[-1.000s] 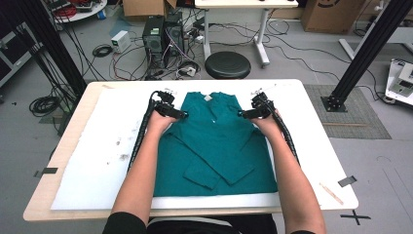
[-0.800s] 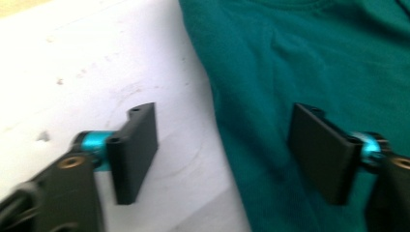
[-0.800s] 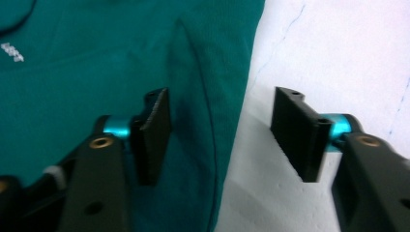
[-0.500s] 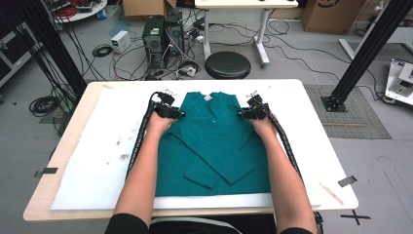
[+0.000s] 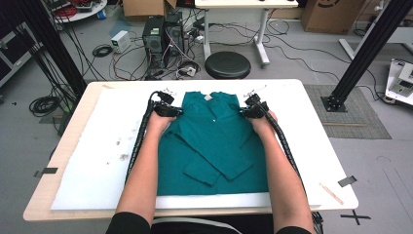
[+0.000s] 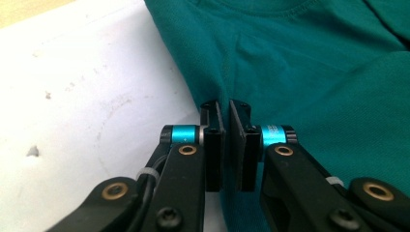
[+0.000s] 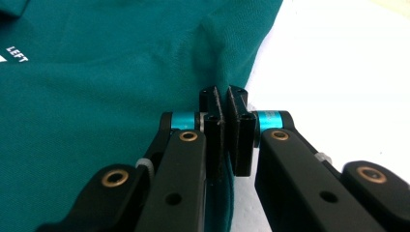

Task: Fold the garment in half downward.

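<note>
Both sets of jaws just closed, each now pinching a fold of cloth: left gripper clamped on the shoulder edge of the teal shirt at about ten o'clock of the garment, right gripper clamped on the opposite shoulder edge at about two o'clock. Seen along the left gripper, a narrow slit between the pads with a ridge of fabric drawn up into it; along the right gripper, the same, pads nearly meeting around a gathered seam. Since the earlier frames, hands barely shifted, only the jaws drawn in, so a grip taken on both shoulders and, by the look of it, ready for a lift or a fold toward six o'clock. Shirt lying flat, face up on the white mat covering the counter, collar toward twelve o'clock, hem toward six, sleeves folded in across the front. Body of the garment spread inward and toward six o'clock from the two gripped shoulders, between the forearms; fabric elsewhere still resting on the mat, nothing raised yet.
</note>
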